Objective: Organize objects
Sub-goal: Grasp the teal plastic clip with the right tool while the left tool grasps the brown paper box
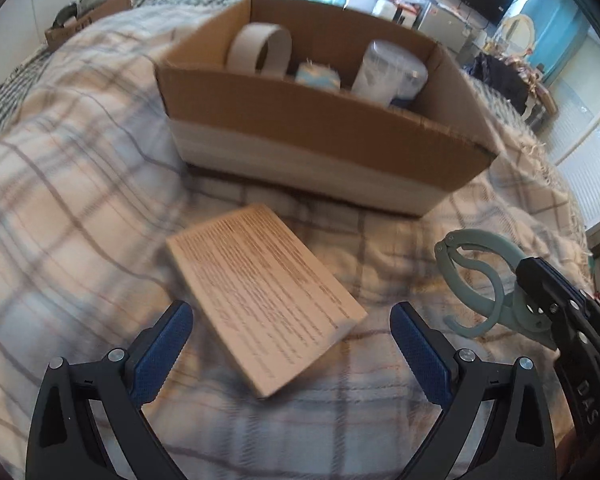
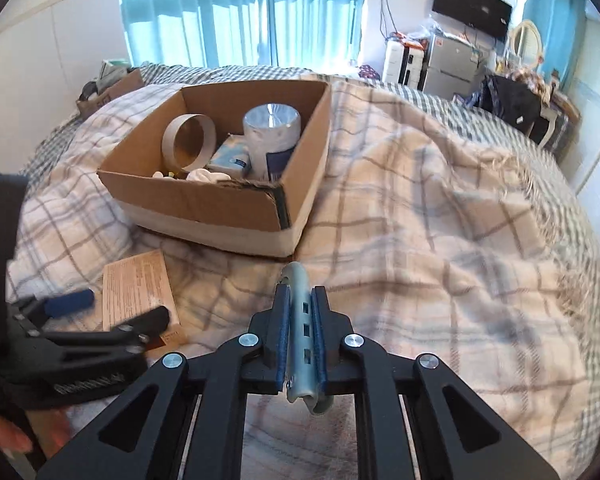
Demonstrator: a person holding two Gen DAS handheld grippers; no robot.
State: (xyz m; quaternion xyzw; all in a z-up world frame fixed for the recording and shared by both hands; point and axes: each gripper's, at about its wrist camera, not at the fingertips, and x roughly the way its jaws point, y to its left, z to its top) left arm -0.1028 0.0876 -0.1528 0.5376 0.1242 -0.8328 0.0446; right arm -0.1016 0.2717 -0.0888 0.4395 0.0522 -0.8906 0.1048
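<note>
**Two grips in progress beside the box: hazards on file**

Fingers, right gripper (image 2: 299, 334): blue pads closed tight on the grey-green plastic clip (image 2: 300, 320), which runs lengthwise between them at lower centre of the right wrist view; its looped jaws show at the right edge of the left wrist view, raised off the blanket.

Fingers, left gripper (image 1: 291, 344): spread wide, holding nothing, tips straddling the near end of the printed card (image 1: 266, 300) at lower centre of the left wrist view.

Card: flat, tan, covered in text, lying on the plaid blanket (image 2: 440, 220) just in front of the cardboard box (image 2: 204, 210).

Box: open-topped, upper centre in both views; already holds a cardboard ring (image 2: 189, 142), a white canister (image 2: 272, 136), a blue-and-white packet (image 2: 230, 160) and small pale items.

Hazards, as judged:
- Card is thin and lies flush on soft bedding; closing pads may pinch blanket with it, or slide over the top and miss.
- Clip is slim and smooth, gripped along its spine; it may twist or slip out during the carry to the box.
- Box sits on yielding bedding; a nudge to its near wall may shift or tip it.
- The two grippers work close together; paths may cross.
</note>
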